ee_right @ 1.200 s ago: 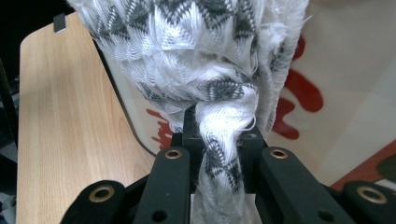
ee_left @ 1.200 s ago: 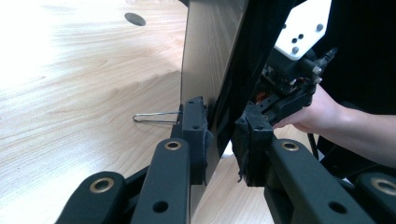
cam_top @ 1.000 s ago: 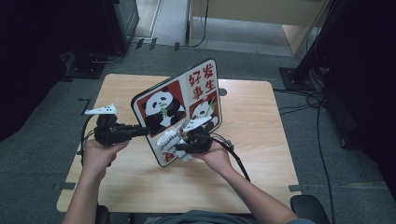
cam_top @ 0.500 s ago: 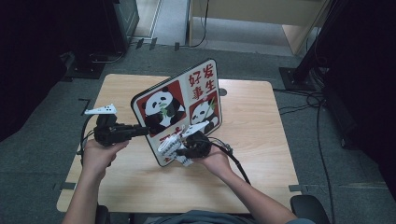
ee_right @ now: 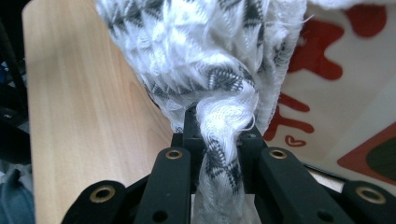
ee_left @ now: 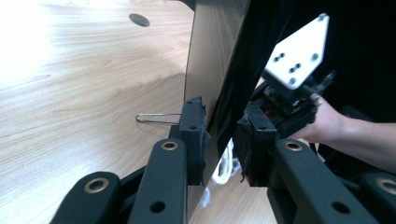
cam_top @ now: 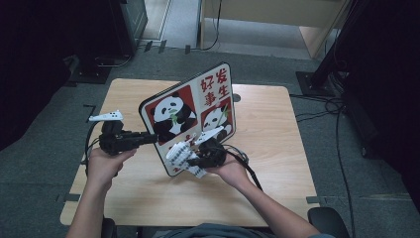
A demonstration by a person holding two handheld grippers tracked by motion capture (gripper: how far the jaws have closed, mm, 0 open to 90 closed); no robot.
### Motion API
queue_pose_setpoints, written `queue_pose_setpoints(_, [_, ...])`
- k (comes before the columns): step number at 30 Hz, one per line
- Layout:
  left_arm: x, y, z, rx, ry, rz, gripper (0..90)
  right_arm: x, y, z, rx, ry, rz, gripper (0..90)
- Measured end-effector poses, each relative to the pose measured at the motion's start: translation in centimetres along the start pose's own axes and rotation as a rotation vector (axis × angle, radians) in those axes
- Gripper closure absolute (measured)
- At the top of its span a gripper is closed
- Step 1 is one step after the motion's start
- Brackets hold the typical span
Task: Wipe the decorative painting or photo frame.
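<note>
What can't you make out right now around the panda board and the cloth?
- Lower corner of the red-and-white panda board: high view, covered by the black-and-white woven cloth.
- Board's printed face: left gripper view, edge-on.
- Right gripper pads: right gripper view, cloth bunched over them.

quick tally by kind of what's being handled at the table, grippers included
panda board: 1
black-and-white cloth: 1
grippers: 2, left gripper and right gripper
wire clip lying on the table: 1
total: 5
</note>
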State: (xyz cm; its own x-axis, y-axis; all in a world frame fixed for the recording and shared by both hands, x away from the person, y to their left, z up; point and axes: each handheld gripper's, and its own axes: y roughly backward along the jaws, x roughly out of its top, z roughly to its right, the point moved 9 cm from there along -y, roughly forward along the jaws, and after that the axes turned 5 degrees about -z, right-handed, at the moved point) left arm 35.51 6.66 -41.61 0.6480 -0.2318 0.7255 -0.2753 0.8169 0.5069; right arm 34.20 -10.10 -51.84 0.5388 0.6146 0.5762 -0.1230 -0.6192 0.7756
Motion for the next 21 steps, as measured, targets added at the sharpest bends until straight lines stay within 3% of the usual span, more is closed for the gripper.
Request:
queue_pose_setpoints(10, [0.0,0.9,-0.3,-0.016,0.02,-0.004,61.2,1.6,1.8,-2.1,0.026,0.045,-0.02,80.2])
queue_pose_setpoints(21, [-0.1,2.4,-1.2,0.01,0.019,0.01,52.0,3.1,2.9,-3.7,0.051,0.076,-0.037,80.1])
